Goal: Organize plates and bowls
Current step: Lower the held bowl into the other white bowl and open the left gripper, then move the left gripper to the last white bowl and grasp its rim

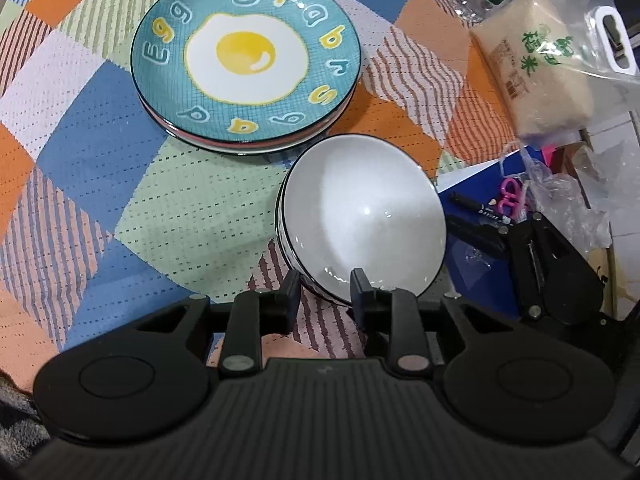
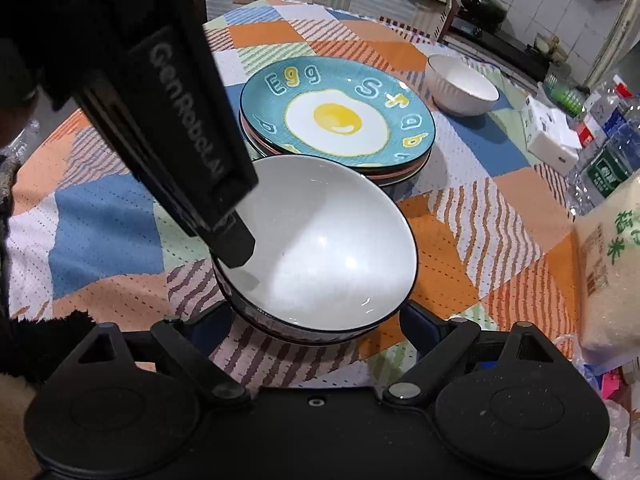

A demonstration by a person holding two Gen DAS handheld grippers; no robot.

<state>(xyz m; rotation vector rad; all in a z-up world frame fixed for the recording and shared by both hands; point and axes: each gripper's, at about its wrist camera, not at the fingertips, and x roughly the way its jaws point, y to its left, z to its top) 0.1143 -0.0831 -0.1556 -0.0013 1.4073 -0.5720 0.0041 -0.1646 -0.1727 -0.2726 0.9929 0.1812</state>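
Left wrist view: left tool [image 1: 325, 285] straddles the near rim of the white bowl [image 1: 362, 216], jaws narrowly parted, pads apparently off the glaze. Bowl sits nested on another bowl, just beside the plate stack [image 1: 246, 60].

Right wrist view: right tool [image 2: 316, 320] gapes wide around the bowl stack's near side, holding nothing. Glazed ceramic likely stiff, slippery, breakable; pinch the rim.

Your left wrist view: mounted behind the left gripper [image 1: 324, 294], tilted steeply down, close above the patchwork tablecloth [image 1: 100, 184].
Your right wrist view: behind the right gripper [image 2: 320, 320], angled down and outward to the far kitchen counter [image 2: 496, 40].
Shared by both: the white black-rimmed bowl [image 1: 368, 216] [image 2: 328, 240] and the teal fried-egg plate [image 1: 246, 60] [image 2: 338, 114].
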